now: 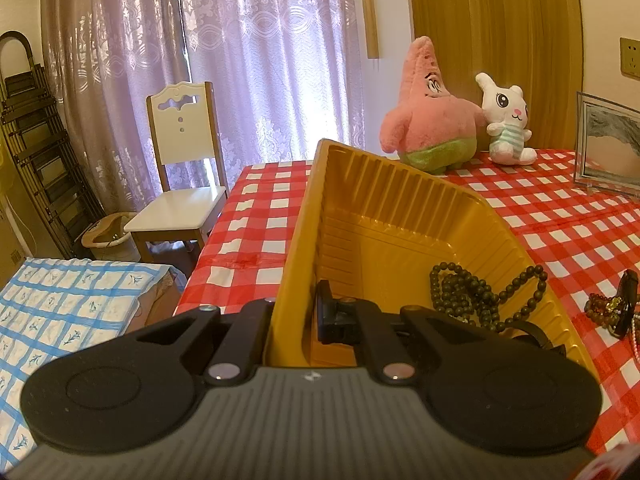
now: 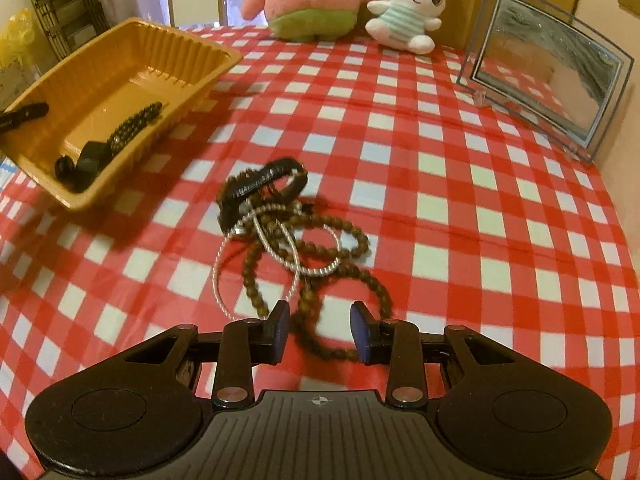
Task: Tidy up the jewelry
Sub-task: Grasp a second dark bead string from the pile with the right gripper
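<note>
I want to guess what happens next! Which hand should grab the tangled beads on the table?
The right. Its open fingers hover just above the tangled brown bead strings on the checked tablecloth, while the left gripper is shut on the yellow plastic tray's wall.

Daylit lilac curtains (image 1: 248, 60) behind a white chair (image 1: 182, 168) and wood-panelled wall (image 1: 496, 40).

No readable text, number or brand is shown; lettering on the black band (image 2: 262, 182) in the jewelry pile is too blurred.
</note>
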`<state>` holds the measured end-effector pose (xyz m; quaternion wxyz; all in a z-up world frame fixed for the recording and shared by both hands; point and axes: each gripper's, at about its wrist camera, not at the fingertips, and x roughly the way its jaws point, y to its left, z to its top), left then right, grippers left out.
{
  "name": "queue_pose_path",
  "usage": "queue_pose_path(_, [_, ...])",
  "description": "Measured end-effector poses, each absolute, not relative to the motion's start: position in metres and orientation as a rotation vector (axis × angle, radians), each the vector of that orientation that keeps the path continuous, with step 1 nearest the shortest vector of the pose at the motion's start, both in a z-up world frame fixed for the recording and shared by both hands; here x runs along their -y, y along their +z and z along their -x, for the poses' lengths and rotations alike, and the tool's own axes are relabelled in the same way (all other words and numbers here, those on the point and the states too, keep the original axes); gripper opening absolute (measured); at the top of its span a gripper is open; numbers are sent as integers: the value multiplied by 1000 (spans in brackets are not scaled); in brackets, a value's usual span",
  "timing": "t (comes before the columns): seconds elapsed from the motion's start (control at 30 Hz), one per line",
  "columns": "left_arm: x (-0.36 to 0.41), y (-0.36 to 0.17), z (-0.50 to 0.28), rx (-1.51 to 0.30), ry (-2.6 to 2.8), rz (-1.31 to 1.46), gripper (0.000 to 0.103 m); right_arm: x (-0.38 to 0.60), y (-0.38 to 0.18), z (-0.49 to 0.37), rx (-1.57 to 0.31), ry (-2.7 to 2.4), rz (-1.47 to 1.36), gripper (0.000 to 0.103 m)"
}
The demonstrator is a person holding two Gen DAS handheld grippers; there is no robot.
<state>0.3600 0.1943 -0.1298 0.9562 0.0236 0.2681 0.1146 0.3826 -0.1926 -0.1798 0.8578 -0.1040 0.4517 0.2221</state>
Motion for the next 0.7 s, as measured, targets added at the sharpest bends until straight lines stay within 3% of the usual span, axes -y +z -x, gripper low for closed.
queue_pose_path(0.33, [-194, -129, -360, -546, 226, -55, 5, 179, -192, -375, -878, 573, 451, 34])
queue_pose_path(0.43, [-193, -129, -360, -547, 226, -55, 5, 180, -193, -380, -919, 648, 427, 8])
queue_pose_path(0.7, [-192, -129, -359, -543, 223, -51, 4, 189, -182, -373, -1003, 624, 254, 6])
